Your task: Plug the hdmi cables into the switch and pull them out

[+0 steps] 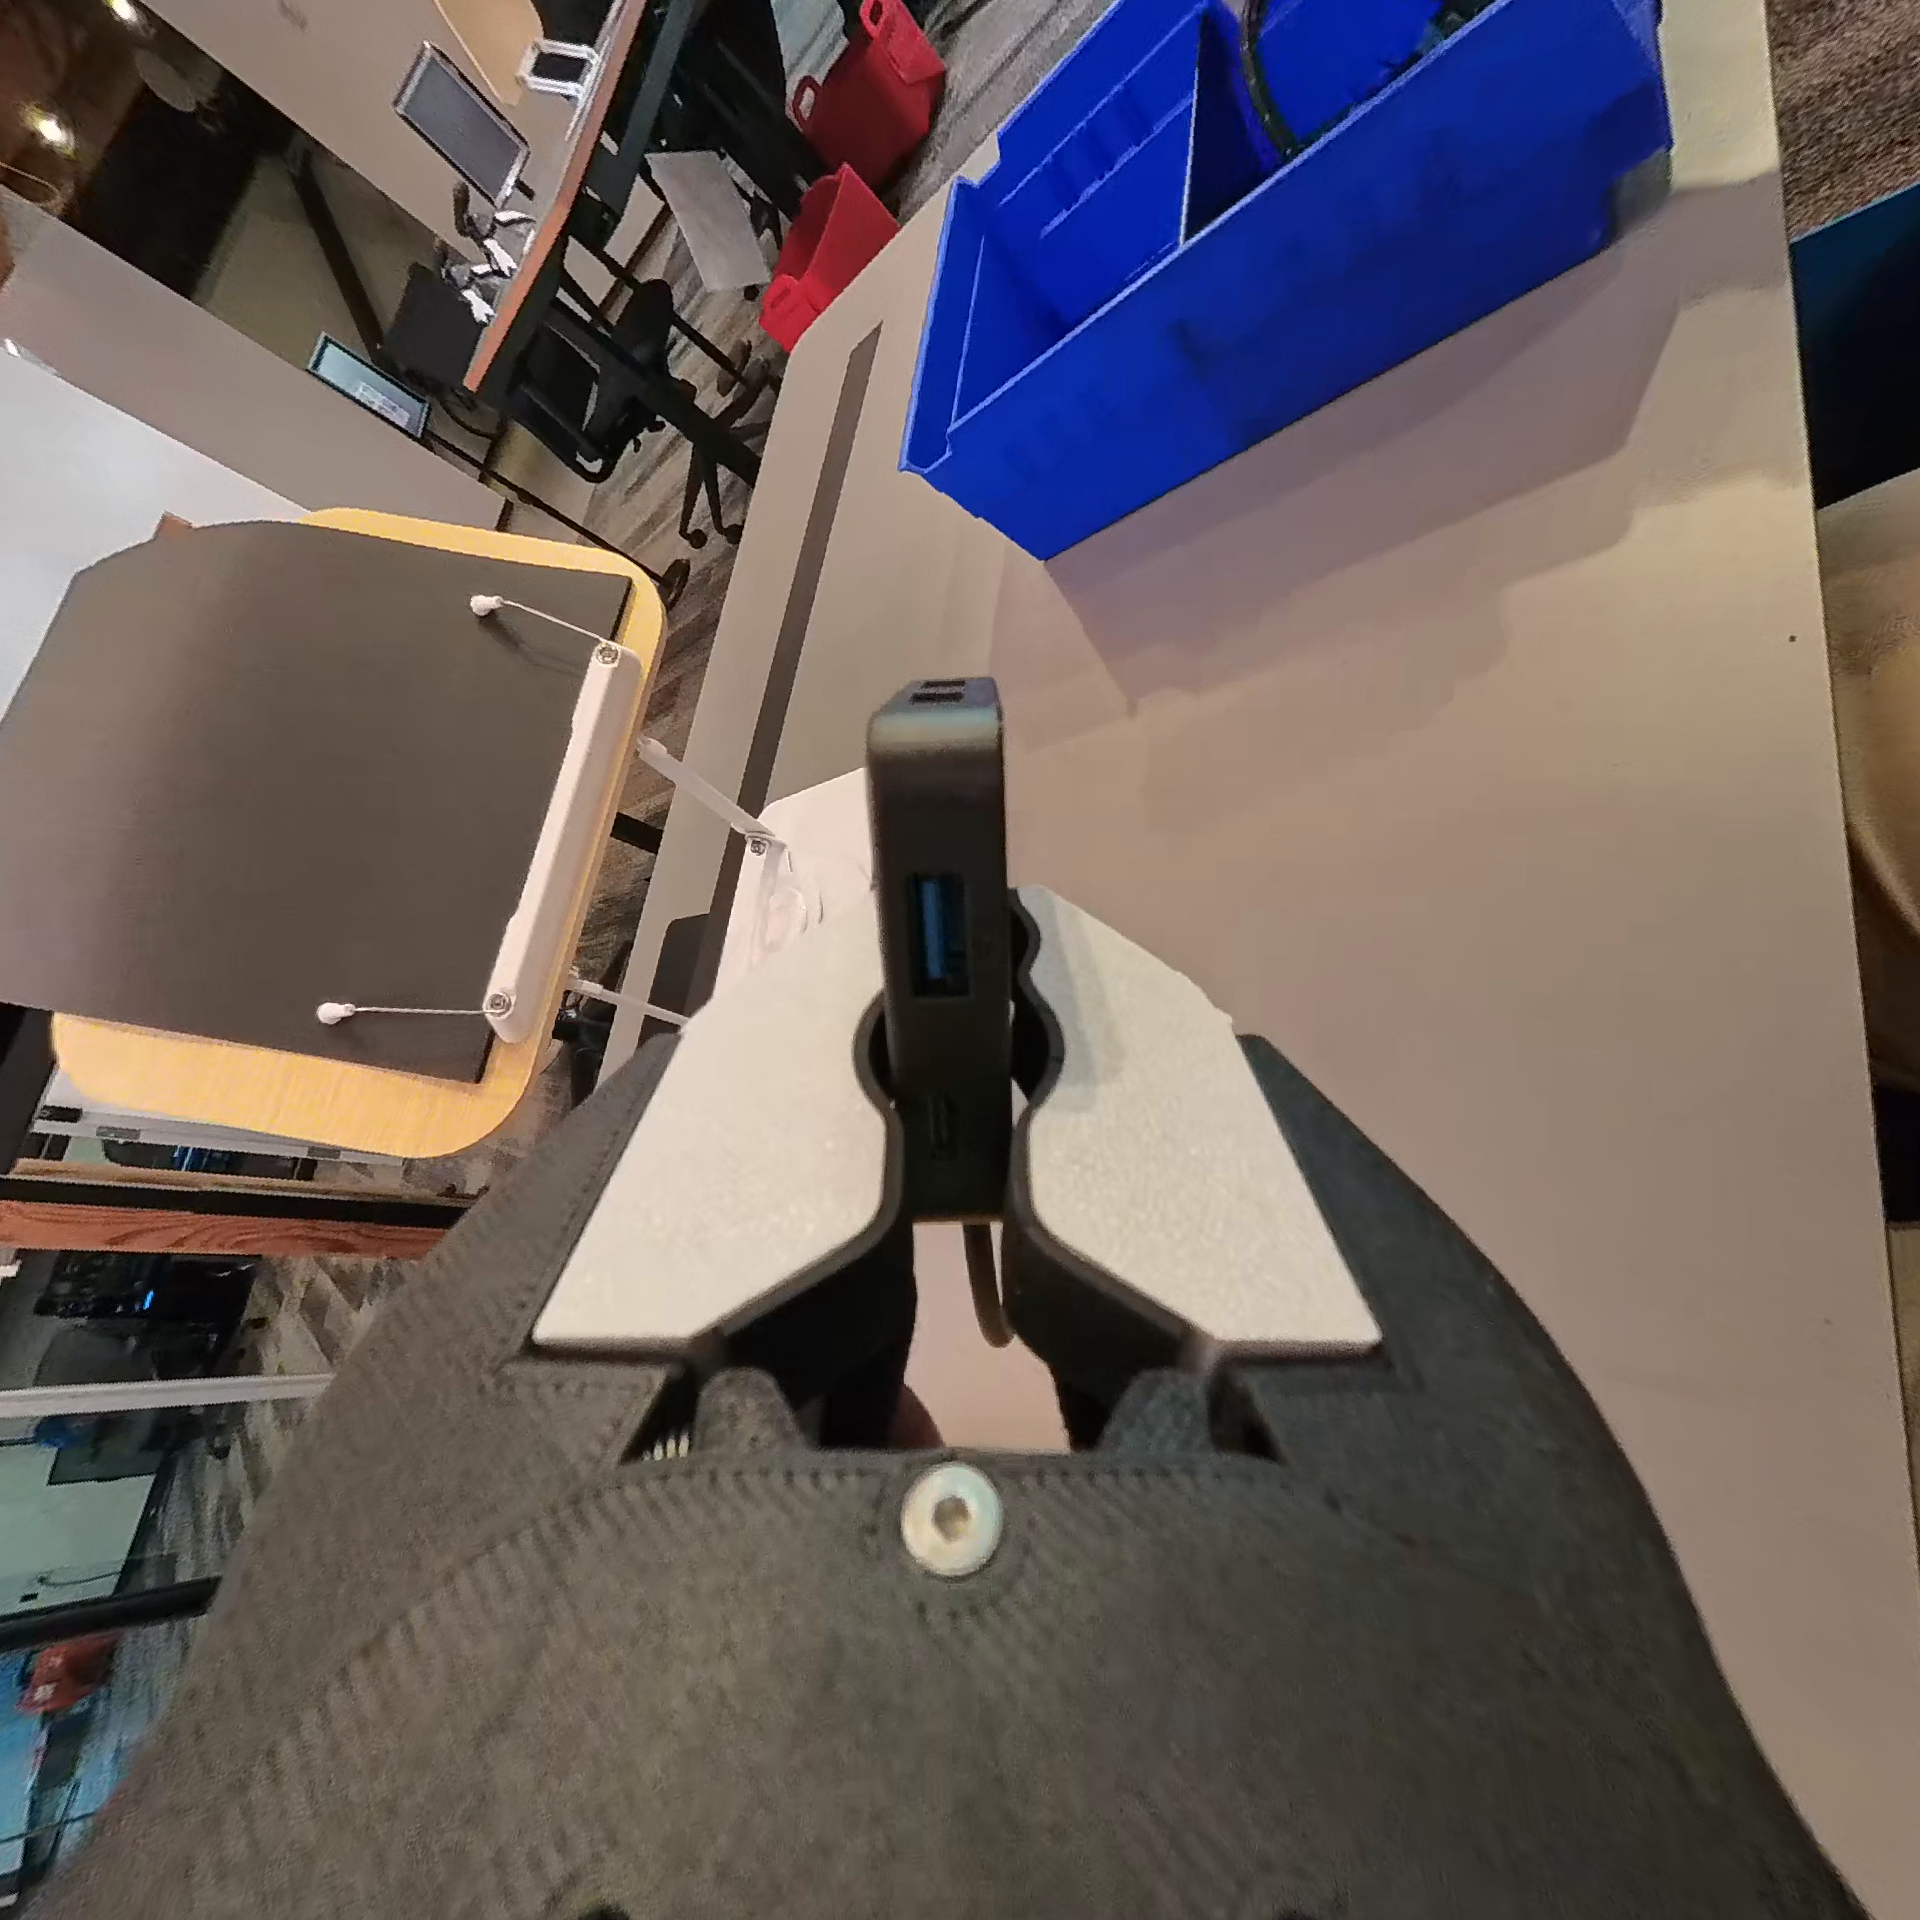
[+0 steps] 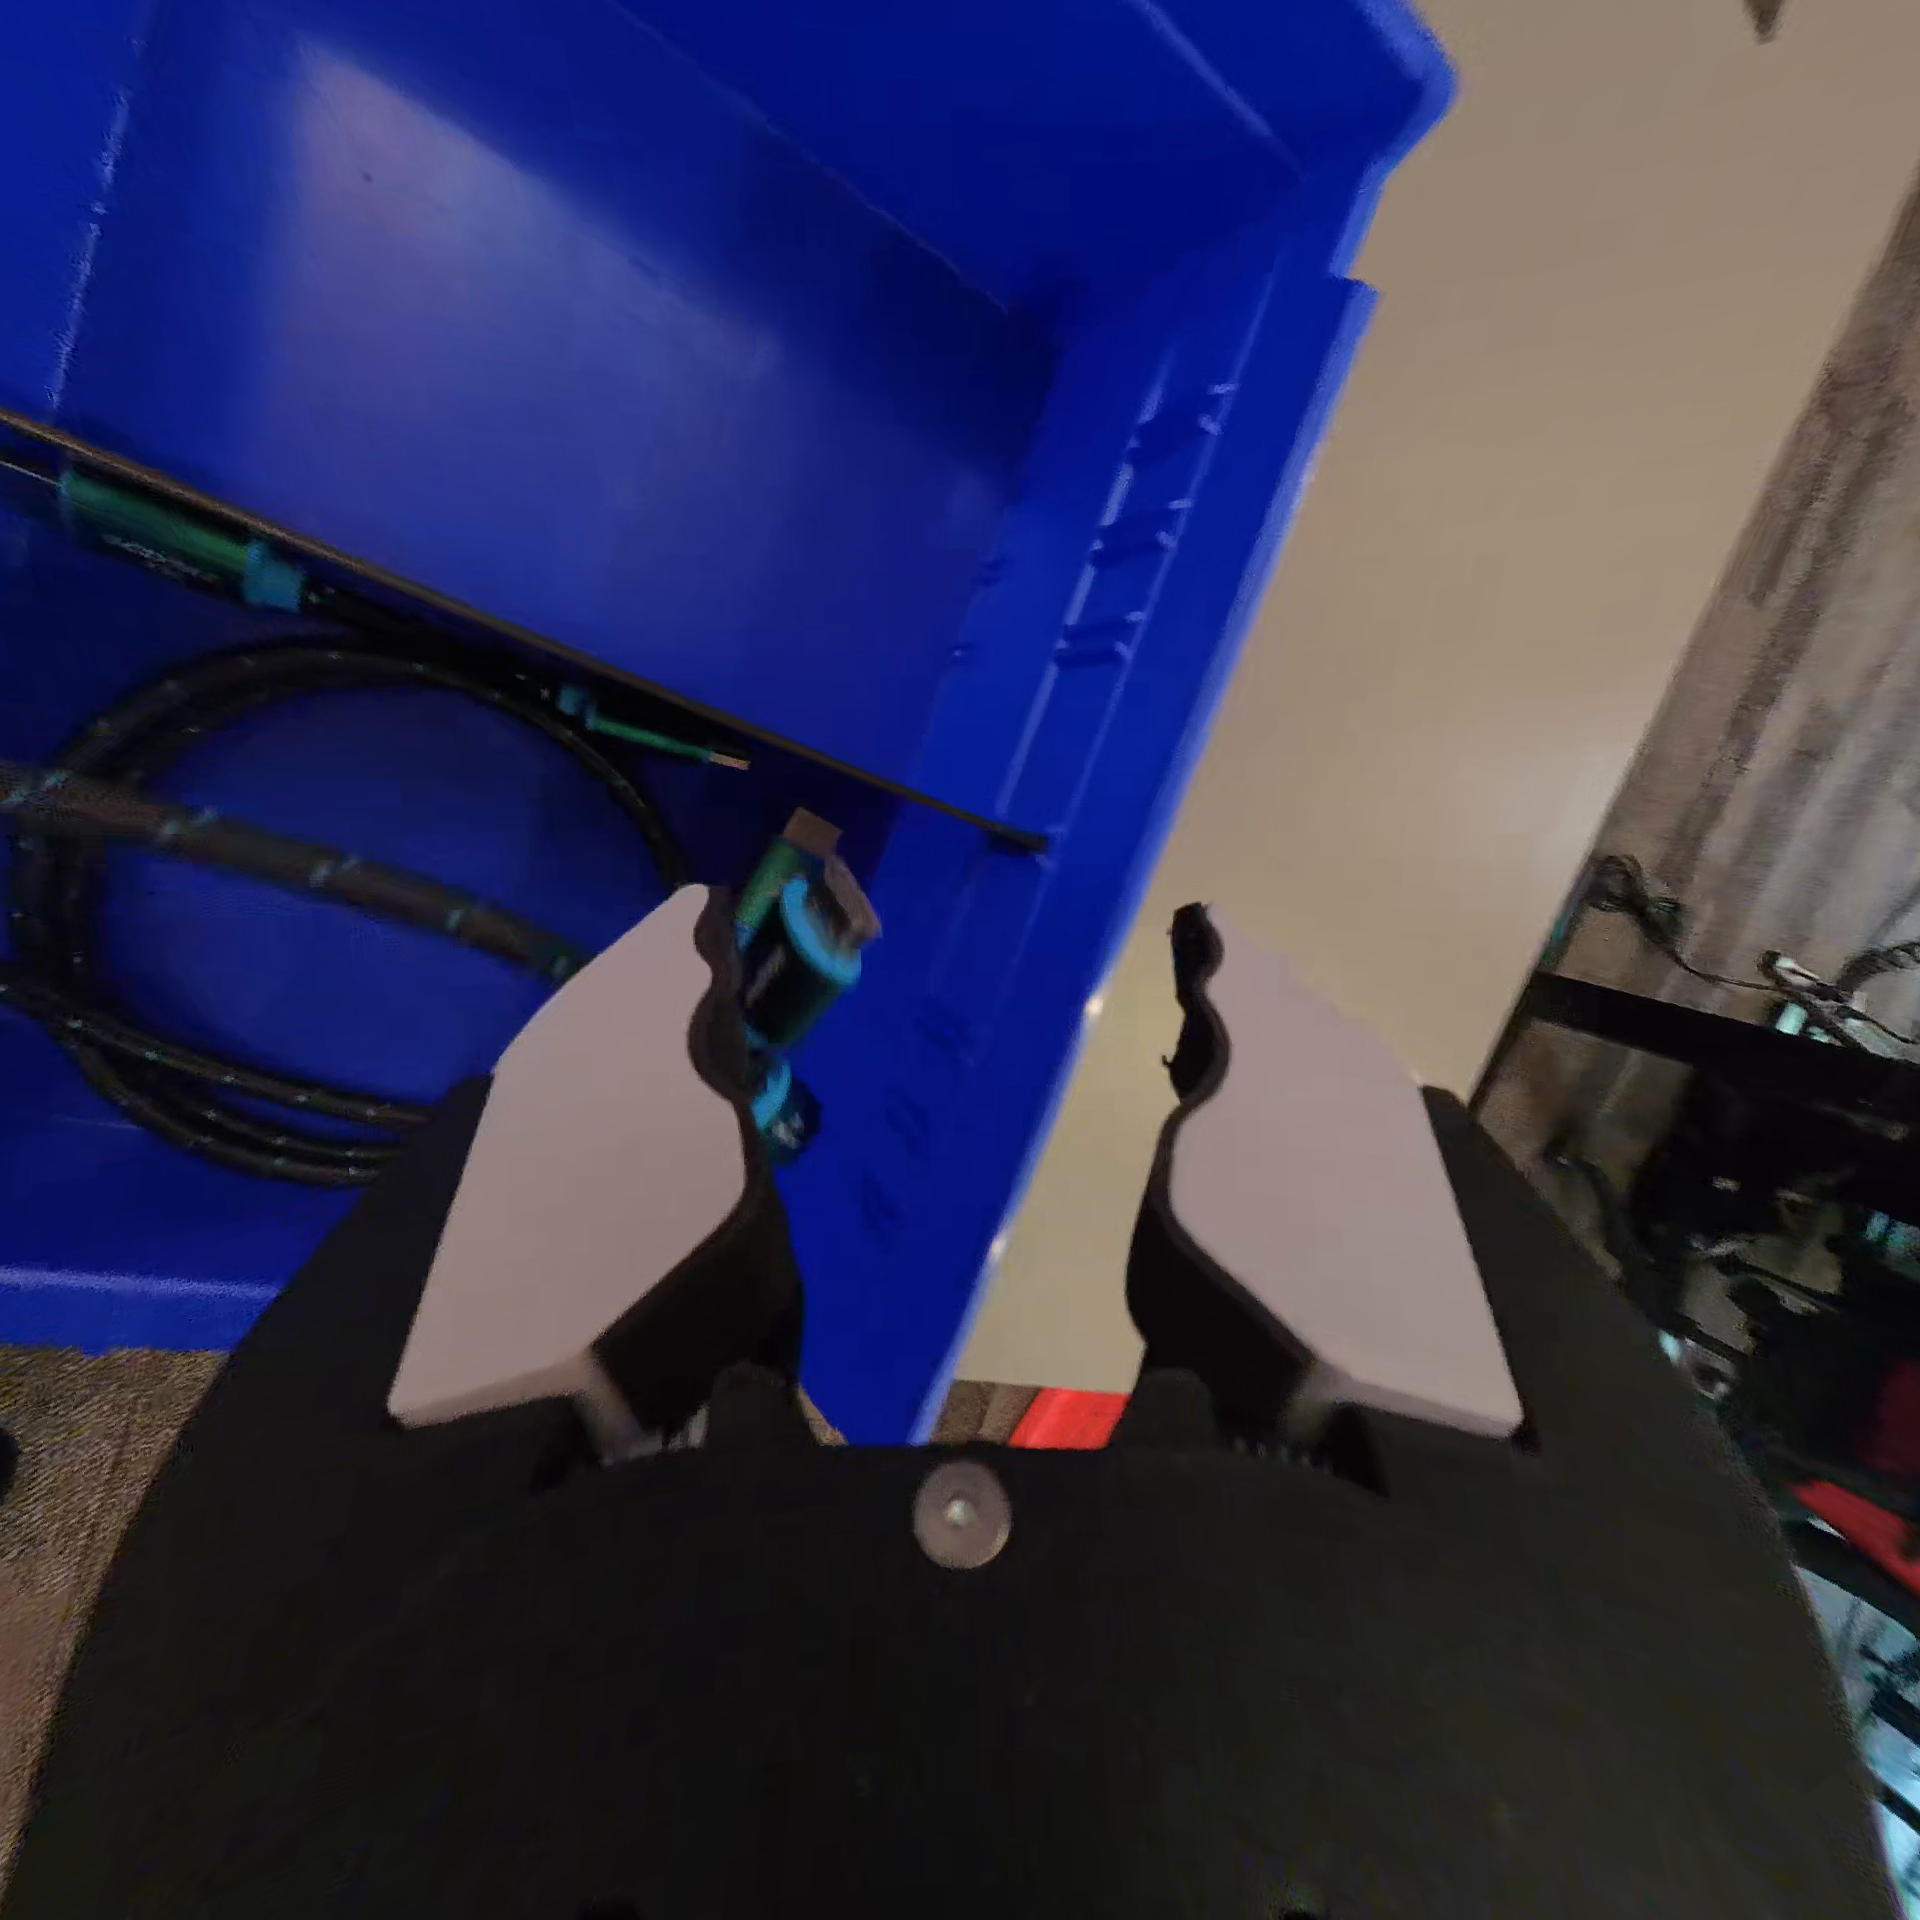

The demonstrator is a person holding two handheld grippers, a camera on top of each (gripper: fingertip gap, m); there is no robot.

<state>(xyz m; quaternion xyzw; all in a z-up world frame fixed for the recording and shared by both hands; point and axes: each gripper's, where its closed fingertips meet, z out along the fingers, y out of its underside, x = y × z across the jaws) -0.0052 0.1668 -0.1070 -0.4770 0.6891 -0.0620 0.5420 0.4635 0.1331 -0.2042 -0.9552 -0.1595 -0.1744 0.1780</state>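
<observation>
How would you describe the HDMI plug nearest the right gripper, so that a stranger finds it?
Look inside the blue bin, beside its right wall. The HDMI plug sits just beyond the right gripper; unlike the coiled cable, it is a short black body with light-blue rings.

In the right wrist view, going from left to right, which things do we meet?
Coiled black cable in the blue bin → cable plug beside the left finger of the open right gripper → bare table → grey carpet.
</observation>
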